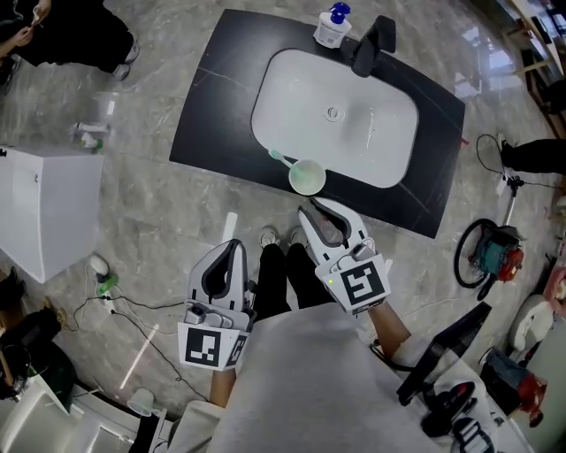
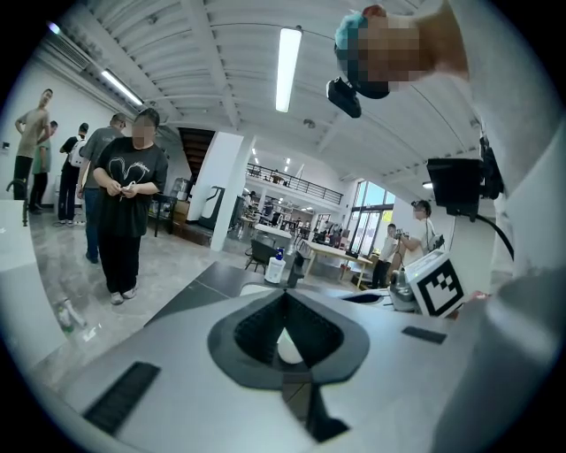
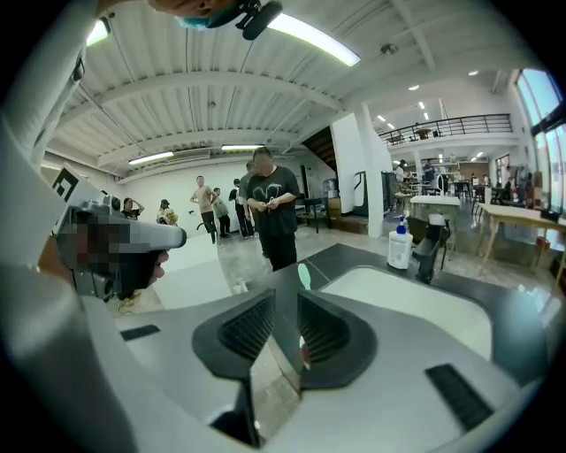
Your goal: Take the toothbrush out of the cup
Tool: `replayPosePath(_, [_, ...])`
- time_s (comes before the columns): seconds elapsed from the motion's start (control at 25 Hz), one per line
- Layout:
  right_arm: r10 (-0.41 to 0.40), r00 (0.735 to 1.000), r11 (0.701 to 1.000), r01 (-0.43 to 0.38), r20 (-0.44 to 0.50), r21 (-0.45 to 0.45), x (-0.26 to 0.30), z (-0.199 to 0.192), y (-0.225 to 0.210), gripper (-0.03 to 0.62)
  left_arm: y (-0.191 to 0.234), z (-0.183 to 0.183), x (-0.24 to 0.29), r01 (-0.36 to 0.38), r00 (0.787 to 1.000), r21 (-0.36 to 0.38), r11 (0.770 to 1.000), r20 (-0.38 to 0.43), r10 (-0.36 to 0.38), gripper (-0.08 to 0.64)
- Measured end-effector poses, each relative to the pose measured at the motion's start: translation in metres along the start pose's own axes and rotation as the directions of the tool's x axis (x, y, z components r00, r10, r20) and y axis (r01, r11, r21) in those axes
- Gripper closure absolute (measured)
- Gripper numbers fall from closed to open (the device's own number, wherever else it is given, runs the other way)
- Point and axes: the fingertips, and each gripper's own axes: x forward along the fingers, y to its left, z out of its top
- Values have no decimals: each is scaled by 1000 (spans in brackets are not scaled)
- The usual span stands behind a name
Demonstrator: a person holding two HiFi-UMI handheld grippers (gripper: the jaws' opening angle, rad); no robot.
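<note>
One mint-green toothbrush (image 1: 278,157) leans from its cup (image 1: 307,177); right gripper (image 1: 318,212) jaws apart, left gripper (image 1: 233,247) jaws together

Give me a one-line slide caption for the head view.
Right gripper, jaws open, close to the cup holding a toothbrush.

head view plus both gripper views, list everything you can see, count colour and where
countertop: one, black, centre of the floor
basin: one, white, sunk in the countertop
faucet: one, black, basin's far edge
soap bottle: one, white with blue pump, left of the faucet
cup: one, pale green, countertop's near edge
toothbrush: one, green, in the cup, leaning left
cabinet: one, white, floor at left
bystanders: several, nearest in black, floor left of the countertop
teal machine: one, floor at right
left gripper: one, grey, jaws together, empty, low left
right gripper: one, grey, jaws apart, empty, just short of the cup
</note>
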Motion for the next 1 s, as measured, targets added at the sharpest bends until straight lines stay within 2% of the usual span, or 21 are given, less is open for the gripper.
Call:
replayPosePath(0.08, [-6, 998, 1000, 6, -61, 1, 6, -10, -2, 523, 1, 0, 0, -6, 1000, -1, 1000, 1, 6, 555])
replayPosePath(0.16, [-16, 993, 1000, 16, -117, 1, 15, -20, -7, 486, 3, 1, -1, -12, 1000, -2, 1000, 1, 12, 555])
replayPosePath(0.24, [-33, 989, 999, 34, -146, -1, 25, -25, -15, 479, 4, 1, -3, -18, 1000, -3, 1000, 4, 18, 556])
replayPosePath(0.68, [-44, 972, 994, 21, -229, -103, 79, -39, -37, 477, 11, -2, -11, -46, 999, -15, 999, 4, 46, 555])
replayPosePath(1.0, [-71, 965, 992, 41, -254, -122, 92, -49, -39, 479, 19, -1, -17, -65, 998, -23, 998, 5, 65, 555])
